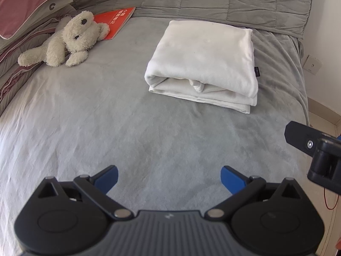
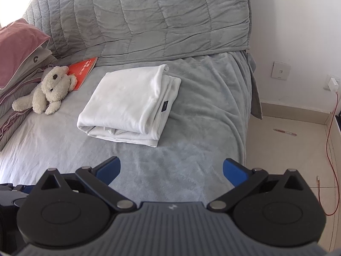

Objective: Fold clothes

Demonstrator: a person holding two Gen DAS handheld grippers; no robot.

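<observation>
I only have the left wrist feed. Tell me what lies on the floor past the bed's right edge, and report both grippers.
Observer: A pen lies on the tiled floor, seen only in the right wrist view.
Operator: Report any cable down there.
Observer: A red cable drops from a white charger plugged into the wall.
Operator: Now the right gripper.
Observer: The right gripper is open and empty, above the bed, short of the folded white garment. The left gripper is open too.
</observation>
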